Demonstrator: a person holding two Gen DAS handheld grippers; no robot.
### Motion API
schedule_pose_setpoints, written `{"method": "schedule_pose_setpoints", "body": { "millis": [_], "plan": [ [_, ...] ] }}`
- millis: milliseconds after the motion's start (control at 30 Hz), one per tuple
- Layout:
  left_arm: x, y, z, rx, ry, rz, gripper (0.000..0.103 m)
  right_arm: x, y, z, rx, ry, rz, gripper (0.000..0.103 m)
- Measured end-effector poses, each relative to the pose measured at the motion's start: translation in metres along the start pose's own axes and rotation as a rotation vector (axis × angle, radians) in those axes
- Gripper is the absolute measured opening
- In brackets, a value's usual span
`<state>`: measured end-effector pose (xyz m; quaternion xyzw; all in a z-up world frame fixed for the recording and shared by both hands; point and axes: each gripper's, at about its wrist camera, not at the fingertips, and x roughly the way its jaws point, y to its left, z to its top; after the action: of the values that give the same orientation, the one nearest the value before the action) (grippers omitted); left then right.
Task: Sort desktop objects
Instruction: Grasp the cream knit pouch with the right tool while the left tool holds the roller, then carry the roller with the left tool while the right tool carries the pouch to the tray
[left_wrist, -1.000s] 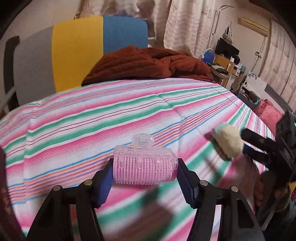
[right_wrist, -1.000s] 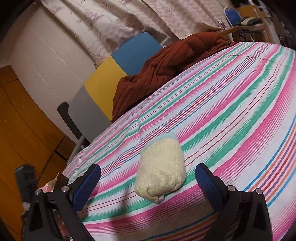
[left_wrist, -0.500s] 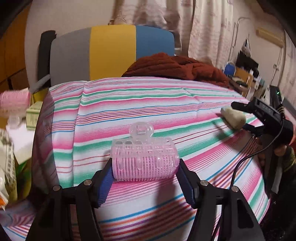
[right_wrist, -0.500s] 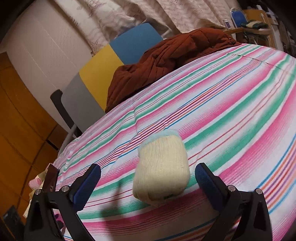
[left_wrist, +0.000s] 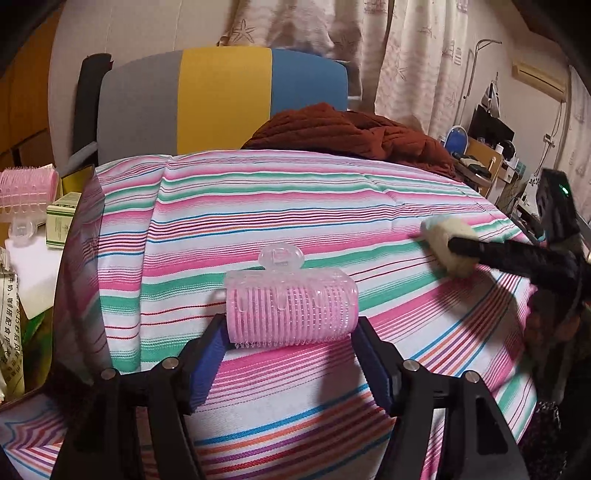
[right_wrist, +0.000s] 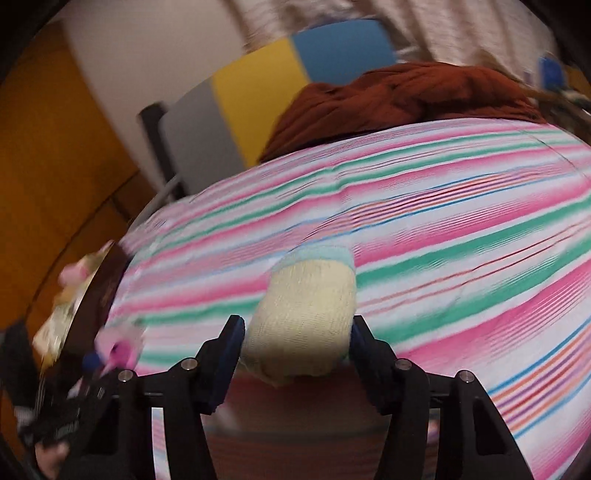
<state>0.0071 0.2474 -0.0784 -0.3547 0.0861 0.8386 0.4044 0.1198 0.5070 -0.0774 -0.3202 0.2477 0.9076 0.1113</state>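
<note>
At the left edge of the striped cloth (left_wrist: 258, 206) lie boxes (left_wrist: 61, 221) and another roller (left_wrist: 26, 188). My left gripper (left_wrist: 290, 354) grasps the pink hair roller (left_wrist: 291, 314) above open cloth. My right gripper (right_wrist: 297, 354) clenches the rolled sock (right_wrist: 306, 314); much free cloth lies beyond.

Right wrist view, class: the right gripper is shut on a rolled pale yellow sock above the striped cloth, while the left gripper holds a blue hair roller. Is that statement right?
One detail is wrong: the hair roller is pink, not blue, as the left wrist view shows between the left gripper pads. The right gripper is indeed shut on the sock above the striped cloth.
</note>
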Motion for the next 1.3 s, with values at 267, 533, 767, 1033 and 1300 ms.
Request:
{"method": "schedule_pose_setpoints", "body": {
  "millis": [267, 533, 767, 1033, 1300],
  "plan": [
    [-0.002, 0.011, -0.001, -0.057, -0.017, -0.083, 0.073, -0.02, 0.024, -0.031, -0.032, -0.094, 0.014, 0.091],
    [0.003, -0.001, 0.001, -0.004, 0.002, -0.037, 0.077, -0.012, 0.053, -0.028, -0.213, -0.097, -0.142, 0.082],
    [0.004, -0.002, 0.004, 0.005, 0.017, -0.036, 0.08, -0.003, 0.051, -0.022, -0.215, -0.07, -0.19, 0.069],
    [0.007, 0.007, 0.012, -0.051, 0.029, -0.083, 0.078, -0.002, 0.05, -0.024, -0.215, -0.072, -0.224, 0.061],
    [0.005, 0.006, 0.01, -0.054, 0.011, -0.051, 0.072, -0.001, 0.051, -0.026, -0.221, -0.076, -0.228, 0.061]
  ]
}}
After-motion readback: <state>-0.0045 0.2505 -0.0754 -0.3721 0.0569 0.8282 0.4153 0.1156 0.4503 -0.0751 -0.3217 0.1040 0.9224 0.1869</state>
